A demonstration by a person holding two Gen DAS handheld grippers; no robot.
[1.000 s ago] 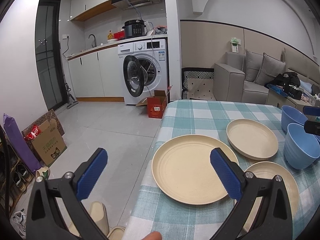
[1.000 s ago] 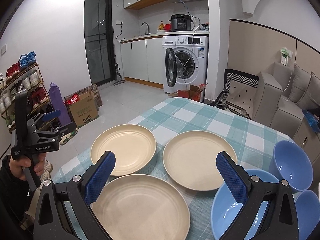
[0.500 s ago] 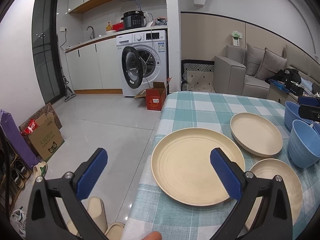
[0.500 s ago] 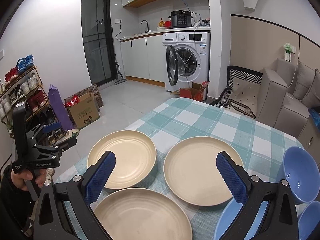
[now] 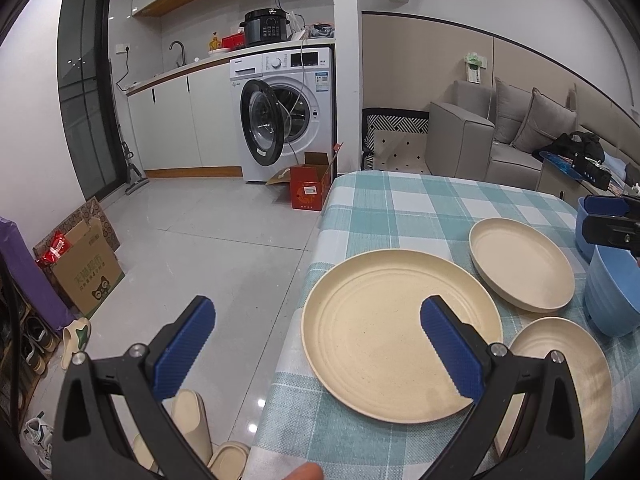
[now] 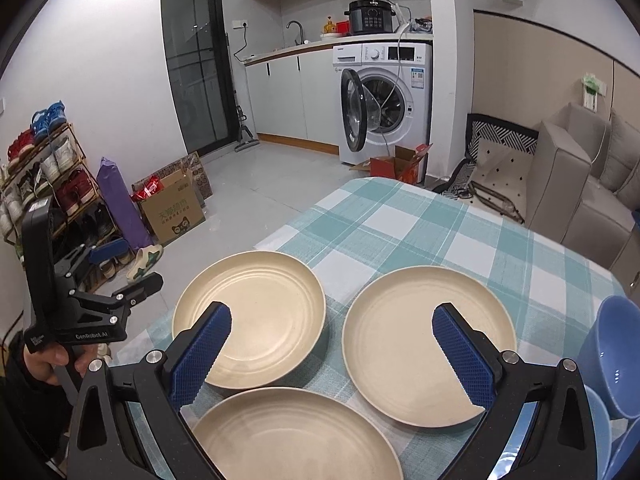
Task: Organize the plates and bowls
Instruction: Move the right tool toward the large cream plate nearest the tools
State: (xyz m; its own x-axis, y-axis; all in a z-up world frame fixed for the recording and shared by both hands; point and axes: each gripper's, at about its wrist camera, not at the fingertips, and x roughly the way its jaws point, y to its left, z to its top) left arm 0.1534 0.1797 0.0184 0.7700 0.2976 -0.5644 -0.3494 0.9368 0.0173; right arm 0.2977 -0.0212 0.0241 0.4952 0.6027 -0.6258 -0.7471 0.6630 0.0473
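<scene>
Three cream plates lie apart on the checked tablecloth [image 5: 420, 200]: a large one [image 5: 400, 336] by the table's left edge, one farther back [image 5: 520, 268] and one nearest me [image 5: 568, 364]. Blue bowls [image 5: 612, 296] stand at the right. My left gripper [image 5: 316, 316] hovers open over the table's left edge, its right finger above the large plate. My right gripper [image 6: 332, 320] is open and empty above the gap between the left plate [image 6: 256, 312] and the right plate [image 6: 424, 340], with the near plate [image 6: 296, 436] below it. Blue bowls [image 6: 616, 356] sit at its right.
A hand [image 6: 44, 360] holds the left gripper [image 6: 128, 268] off the table's left side. Beyond the table lie a tiled floor, a washing machine [image 5: 288, 116] with its door open, a red box [image 5: 312, 192], a cardboard box [image 6: 172, 212], a shoe rack [image 6: 44, 176] and a sofa [image 5: 500, 144].
The right gripper has drawn back and turned left, so the blue bowls slid toward the right edge of its view. The left gripper shifted only slightly. Both stay open.
</scene>
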